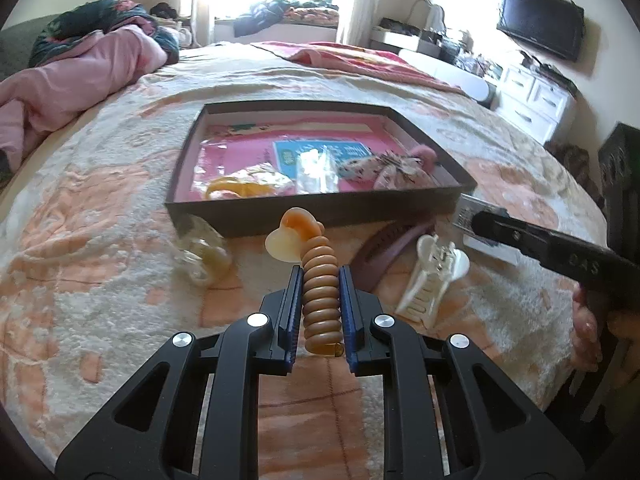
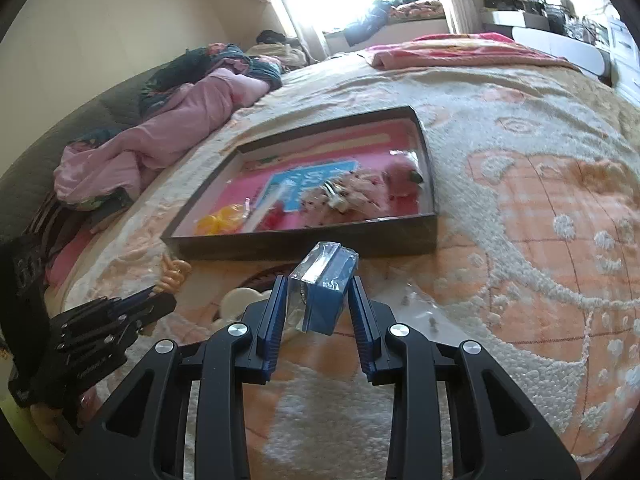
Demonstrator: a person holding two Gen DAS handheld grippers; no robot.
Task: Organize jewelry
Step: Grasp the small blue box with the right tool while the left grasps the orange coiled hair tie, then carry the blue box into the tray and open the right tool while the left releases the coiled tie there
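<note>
Hair tie (image 1: 321, 292) pinched in left gripper (image 1: 320, 280), blue box (image 2: 323, 292) in right gripper (image 2: 318, 292); next, carry both into tray (image 1: 312, 210).

Jewelry and hair pieces on bed, some in tray, two lifted.

Amber spiral hair tie (image 1: 321, 300) with cream heart charm, upright, pinched between left claw (image 1: 320, 284) pads, raised over bedspread. Small blue box in clear wrap (image 2: 324, 288), tilted, clamped in right claw (image 2: 318, 300). Shallow dark tray (image 1: 320, 210) with pink lining on bed, holding yellow piece, clear bags, blue card, speckled fabric piece, pink fluffy item. White claw clip (image 1: 434, 280) on its side on bedspread, just beside mauve comb (image 1: 396, 240) near tray front. Clear bag (image 1: 202, 254) left of tray corner.
</note>
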